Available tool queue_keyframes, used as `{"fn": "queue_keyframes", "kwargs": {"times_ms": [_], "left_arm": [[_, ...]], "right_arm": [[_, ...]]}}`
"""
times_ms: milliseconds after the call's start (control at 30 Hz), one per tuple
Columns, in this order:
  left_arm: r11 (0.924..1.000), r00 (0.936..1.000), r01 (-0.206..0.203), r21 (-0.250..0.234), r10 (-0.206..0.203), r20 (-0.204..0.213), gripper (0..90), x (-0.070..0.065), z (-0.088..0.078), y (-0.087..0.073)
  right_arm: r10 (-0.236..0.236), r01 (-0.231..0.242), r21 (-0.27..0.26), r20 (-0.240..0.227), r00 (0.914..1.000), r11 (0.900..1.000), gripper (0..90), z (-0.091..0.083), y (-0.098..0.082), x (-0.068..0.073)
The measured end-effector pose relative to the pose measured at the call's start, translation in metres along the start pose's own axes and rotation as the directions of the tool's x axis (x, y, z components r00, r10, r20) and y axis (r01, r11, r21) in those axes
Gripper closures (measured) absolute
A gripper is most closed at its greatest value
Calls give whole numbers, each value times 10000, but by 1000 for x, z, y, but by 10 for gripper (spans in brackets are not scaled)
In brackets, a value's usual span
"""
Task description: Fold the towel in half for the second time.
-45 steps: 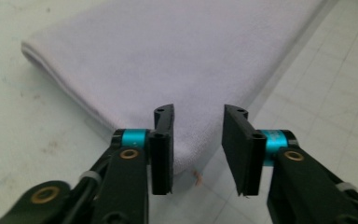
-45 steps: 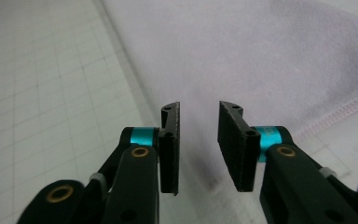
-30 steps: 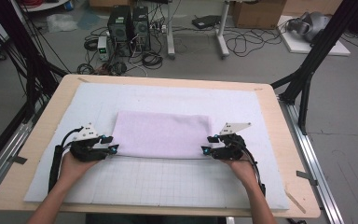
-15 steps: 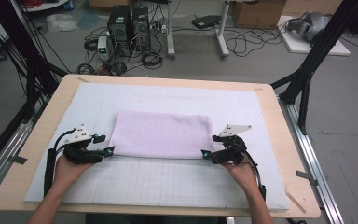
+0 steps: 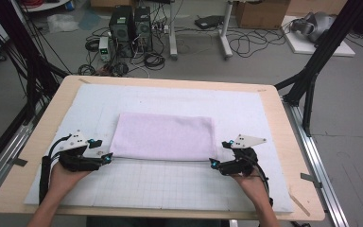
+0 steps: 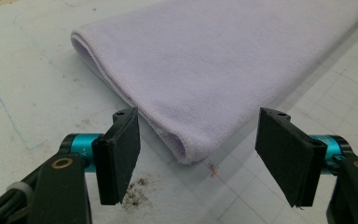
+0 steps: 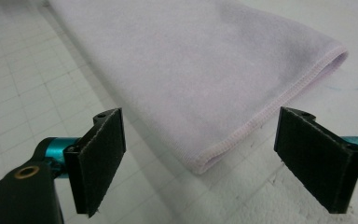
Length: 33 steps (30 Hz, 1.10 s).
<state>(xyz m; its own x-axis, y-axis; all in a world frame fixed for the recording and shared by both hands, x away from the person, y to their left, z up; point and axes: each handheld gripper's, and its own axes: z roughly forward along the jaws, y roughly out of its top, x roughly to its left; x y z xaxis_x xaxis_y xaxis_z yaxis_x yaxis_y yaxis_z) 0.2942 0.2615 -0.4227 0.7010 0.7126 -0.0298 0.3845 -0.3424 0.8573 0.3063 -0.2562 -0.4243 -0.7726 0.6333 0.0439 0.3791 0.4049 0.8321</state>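
A folded lilac towel [image 5: 163, 136] lies flat on the white gridded mat [image 5: 170, 184] in the middle of the table. My left gripper [image 5: 108, 159] sits just off the towel's near left corner [image 6: 191, 154]; its jaws have just been opening and now stand wide, the corner lying ahead of them untouched. My right gripper [image 5: 212, 163] sits just off the near right corner [image 7: 203, 163]; its jaws have also just been opening, and nothing is between the pads [image 7: 100, 158]. Both towel corners rest on the mat.
The wooden table's edge [image 5: 288, 142] frames the mat. Black frame legs [image 5: 312, 80] stand at the right, and computers and cables [image 5: 132, 28] lie on the floor beyond the far edge.
Both grippers have let go of the towel's near corners and drawn back outward, left one to the left, right one to the right. The towel stays flat.
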Motion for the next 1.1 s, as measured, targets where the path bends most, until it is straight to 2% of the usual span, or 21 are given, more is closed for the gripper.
{"fn": "queue_keyframes", "kwargs": {"times_ms": [333, 500, 800, 1100], "left_arm": [[10000, 10000, 13, -56, -13, -16, 304, -8, -9, -6], [10000, 10000, 9, -68, -9, -21, 304, -12, -13, -8], [9999, 9999, 71, -137, -72, -77, 304, -17, -22, -13], [9999, 9998, 58, -107, -60, -188, 305, -18, -25, -16]], "right_arm": [[172, -173, -145, -91, 9998, 9997, 152, -12, -12, 7], [140, -140, -161, -45, 9999, 9998, 152, -18, -17, 9], [474, -470, -225, 179, 9987, 9986, 147, -32, -27, 12], [384, -379, -238, 218, 9990, 9990, 145, -35, -31, 14]]}}
